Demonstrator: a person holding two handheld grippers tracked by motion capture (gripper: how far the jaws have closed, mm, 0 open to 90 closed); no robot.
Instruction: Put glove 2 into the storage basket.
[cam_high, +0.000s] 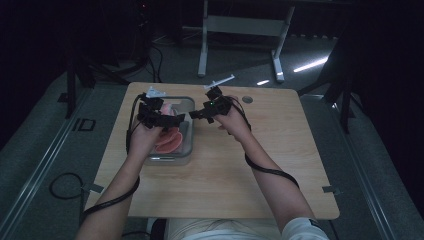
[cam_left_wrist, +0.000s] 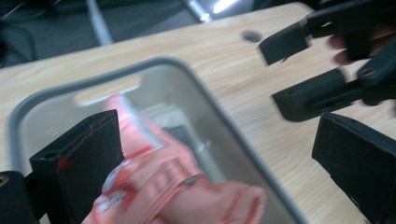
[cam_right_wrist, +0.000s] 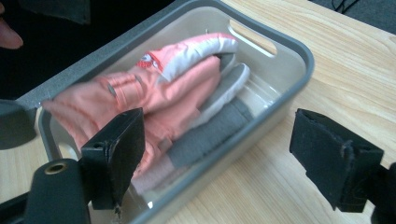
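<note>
A clear bin with a grey rim (cam_high: 192, 135) stands on the left half of the wooden table. A pink garment (cam_high: 170, 141) with white trim lies in it over a grey cloth (cam_right_wrist: 210, 135). My left gripper (cam_high: 162, 116) hovers over the bin, open. The pink garment (cam_left_wrist: 177, 186) lies below and beside its left jaw, with nothing pressed between the jaws. My right gripper (cam_high: 200, 114) hangs just right of the bin's far corner, also open, with its jaws astride the bin rim (cam_right_wrist: 299, 51) and the pink garment (cam_right_wrist: 159, 88) beyond them. From the left gripper view the right gripper (cam_left_wrist: 285, 72) appears at the upper right.
The table top (cam_high: 280, 150) is bare wood to the right of the bin, with a round cable hole (cam_high: 247, 99) near its far edge. A white table frame (cam_high: 240, 25) stands on the dark floor behind. Cables trail from both forearms.
</note>
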